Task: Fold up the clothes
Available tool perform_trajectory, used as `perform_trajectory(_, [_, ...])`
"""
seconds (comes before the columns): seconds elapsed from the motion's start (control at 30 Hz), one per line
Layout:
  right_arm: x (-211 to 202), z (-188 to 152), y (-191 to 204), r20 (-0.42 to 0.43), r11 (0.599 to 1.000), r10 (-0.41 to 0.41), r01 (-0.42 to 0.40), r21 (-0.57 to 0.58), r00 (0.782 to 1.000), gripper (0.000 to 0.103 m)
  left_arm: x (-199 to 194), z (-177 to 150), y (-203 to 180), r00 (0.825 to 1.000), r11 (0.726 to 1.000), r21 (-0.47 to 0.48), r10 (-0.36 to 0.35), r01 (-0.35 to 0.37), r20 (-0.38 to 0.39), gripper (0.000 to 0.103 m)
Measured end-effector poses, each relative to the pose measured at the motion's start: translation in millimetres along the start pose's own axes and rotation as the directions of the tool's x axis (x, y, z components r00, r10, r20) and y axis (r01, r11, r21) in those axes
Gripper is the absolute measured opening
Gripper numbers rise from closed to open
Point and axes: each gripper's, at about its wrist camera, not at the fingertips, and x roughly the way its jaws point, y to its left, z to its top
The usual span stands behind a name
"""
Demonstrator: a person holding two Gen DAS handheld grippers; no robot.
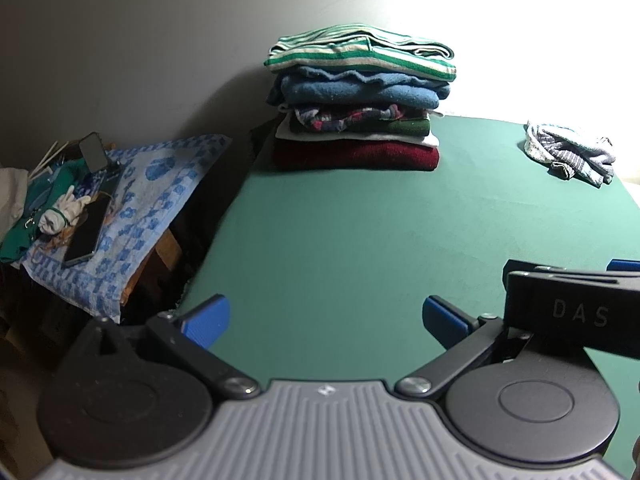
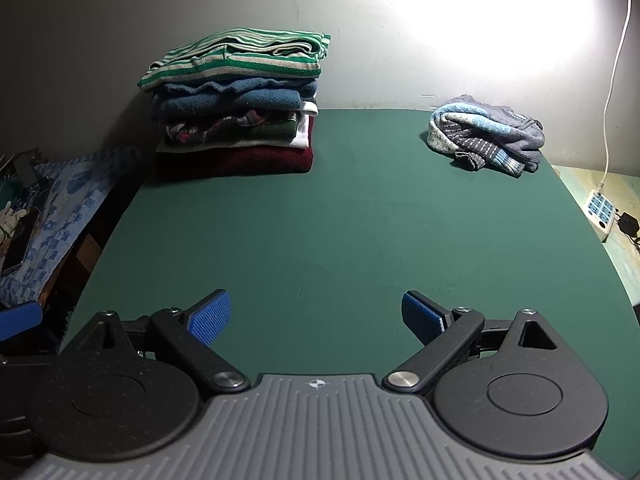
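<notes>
Both sets of tongs hang low over the near edge of the green table [image 2: 320, 220], side by side, and neither holds anything. The left tongs [image 1: 326, 320] stand with their blue pads wide apart, and the right tongs [image 2: 316, 316] are spread just as wide.

At the far left of the table, against the wall, sits a neat stack of folded clothes [image 2: 236, 108], with a green striped top [image 1: 360, 52] uppermost and a dark red sweater [image 1: 356, 156] at the bottom. At the far right corner lies the one piece not yet done: a crumpled grey and blue sweater [image 2: 486, 136], well apart from the stack and from both tongs. The middle of the table is bare.

This looks like the gap between garments, with most of the pile finished. The next move probably calls for reaching across to the crumpled sweater, pinching it at an edge or shoulder, and dragging it to the open middle to spread it flat before any fold.
</notes>
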Motion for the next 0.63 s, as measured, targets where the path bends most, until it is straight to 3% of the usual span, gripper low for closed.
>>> perform_trajectory(0.63, [-0.9, -4.0, 10.3, 0.003, 1.0, -0.001, 0.001, -0.012, 1.0, 0.095, -0.5, -2.5, 10.9, 1.0, 1.0, 0.006, 0.005, -0.005, 0.001, 0.102])
